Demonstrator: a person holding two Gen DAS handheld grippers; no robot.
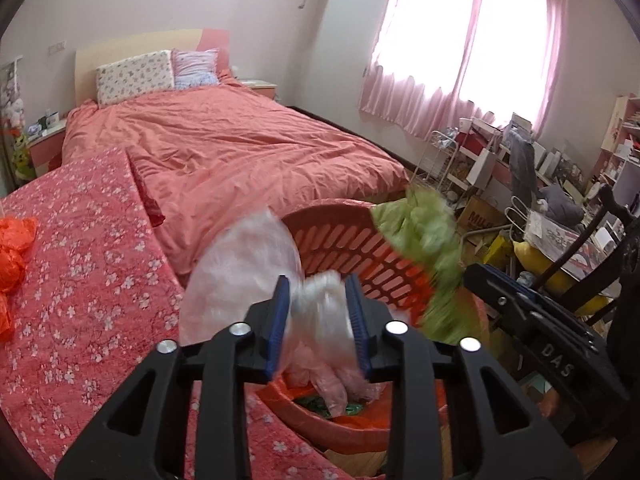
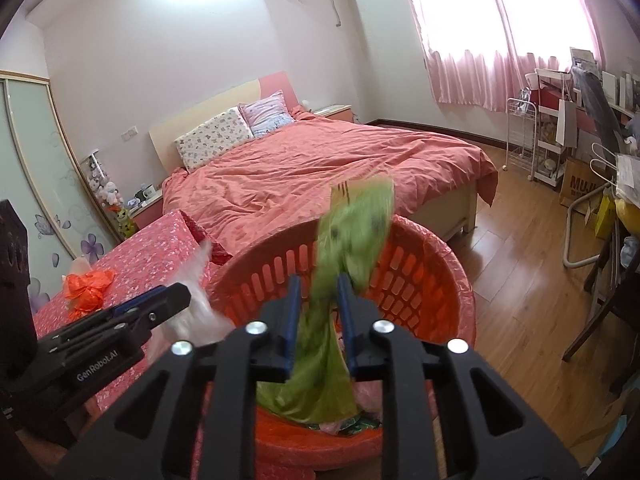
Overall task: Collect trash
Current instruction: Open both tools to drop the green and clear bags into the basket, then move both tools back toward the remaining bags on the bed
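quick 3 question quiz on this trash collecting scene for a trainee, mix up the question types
1. Choose one: what is between the pads of the right claw?
A. a green bag
B. a pillow
C. an orange bag

2. True or false: the red basket is empty.

3. Fill the gap: the left claw has a ____ plastic bag between its pads.

Key:
1. A
2. False. Trash already lies in its bottom.
3. clear
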